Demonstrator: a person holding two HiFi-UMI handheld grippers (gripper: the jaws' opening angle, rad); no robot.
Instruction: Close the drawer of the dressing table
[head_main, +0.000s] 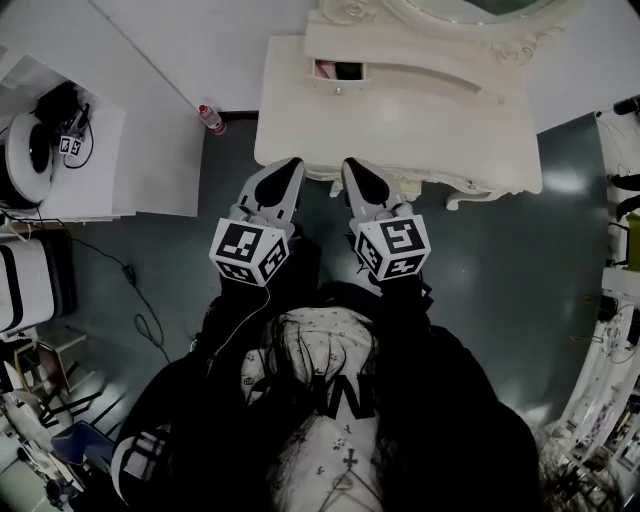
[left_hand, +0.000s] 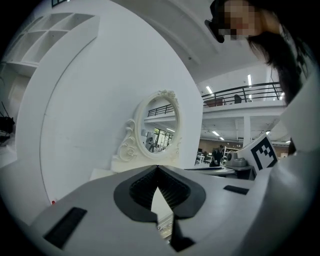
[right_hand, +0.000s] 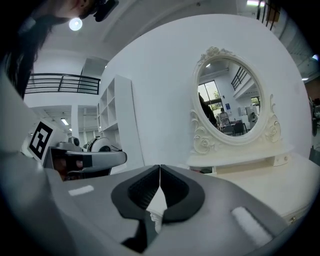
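Note:
The cream dressing table (head_main: 300, 110) stands at the top of the head view, with its oval mirror (right_hand: 230, 100) above a raised shelf. A small drawer (head_main: 338, 72) in that shelf stands open, dark and red inside; in the right gripper view the drawer (right_hand: 201, 170) shows as a dark slot. My left gripper (head_main: 290, 165) and right gripper (head_main: 352, 165) hang side by side over the table's front edge, short of the drawer. Both are shut with nothing between the pads, as seen on the left gripper (left_hand: 158, 169) and the right gripper (right_hand: 160, 167).
A red-capped bottle (head_main: 211, 118) stands on the dark floor at the table's left corner. A white desk (head_main: 110, 160) with equipment is at the left and cables (head_main: 140, 300) trail on the floor. Cluttered shelving (head_main: 610, 350) lines the right edge.

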